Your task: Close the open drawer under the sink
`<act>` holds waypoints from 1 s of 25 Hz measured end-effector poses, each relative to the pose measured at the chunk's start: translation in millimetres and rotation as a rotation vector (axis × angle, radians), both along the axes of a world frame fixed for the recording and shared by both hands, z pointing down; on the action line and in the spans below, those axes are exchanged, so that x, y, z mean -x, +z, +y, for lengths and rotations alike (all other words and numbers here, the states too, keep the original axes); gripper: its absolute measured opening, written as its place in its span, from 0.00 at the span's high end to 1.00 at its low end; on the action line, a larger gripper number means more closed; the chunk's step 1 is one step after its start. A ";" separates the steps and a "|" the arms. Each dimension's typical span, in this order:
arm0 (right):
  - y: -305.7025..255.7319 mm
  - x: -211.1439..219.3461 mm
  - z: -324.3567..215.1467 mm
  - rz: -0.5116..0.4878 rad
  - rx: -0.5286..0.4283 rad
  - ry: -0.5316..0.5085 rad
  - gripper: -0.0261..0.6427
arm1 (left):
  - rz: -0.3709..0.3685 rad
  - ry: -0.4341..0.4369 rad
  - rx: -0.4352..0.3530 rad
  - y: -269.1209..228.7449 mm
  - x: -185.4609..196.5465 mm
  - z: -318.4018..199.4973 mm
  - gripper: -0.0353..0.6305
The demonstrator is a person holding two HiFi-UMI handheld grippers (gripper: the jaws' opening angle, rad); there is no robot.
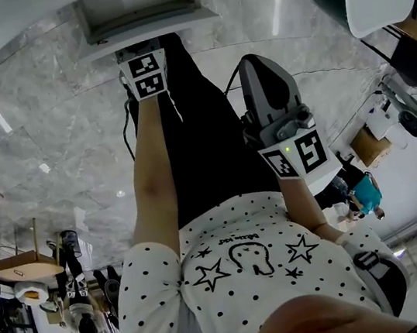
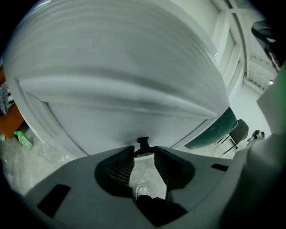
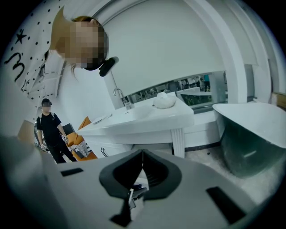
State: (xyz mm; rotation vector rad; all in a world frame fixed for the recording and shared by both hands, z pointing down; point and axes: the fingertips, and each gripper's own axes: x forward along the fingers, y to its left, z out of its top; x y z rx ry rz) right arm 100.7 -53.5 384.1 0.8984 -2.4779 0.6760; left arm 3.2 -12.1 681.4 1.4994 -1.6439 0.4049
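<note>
In the head view the open drawer [image 1: 145, 24] juts out at the top, white with a grey inside. My left gripper [image 1: 143, 61] reaches up to its front edge, marker cube on top. In the left gripper view the white drawer front [image 2: 125, 89] fills the picture. Its small black handle [image 2: 143, 144] sits right at the tips of my left gripper [image 2: 144, 155]. The jaws stand open, and the pads do not press on the handle. My right gripper [image 1: 256, 68] hangs to the right, away from the drawer. It [image 3: 142, 155] is shut on nothing.
My legs in black trousers [image 1: 204, 139] stand on grey marble floor [image 1: 54, 131] before the drawer. The right gripper view shows a white sink counter [image 3: 143, 120] with a faucet [image 3: 121, 97], a bathtub [image 3: 254, 129] at right, and a person in black [image 3: 50, 132] at left.
</note>
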 end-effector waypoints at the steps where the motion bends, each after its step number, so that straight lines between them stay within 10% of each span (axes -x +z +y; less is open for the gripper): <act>1: 0.2 0.2 0.1 -0.001 0.001 0.002 0.94 | 0.002 0.003 -0.001 -0.2 -0.3 -0.3 0.74; 25: 4.0 3.9 4.7 0.045 -0.018 0.019 0.94 | 0.007 0.018 -0.016 -2.0 -1.0 -4.5 0.74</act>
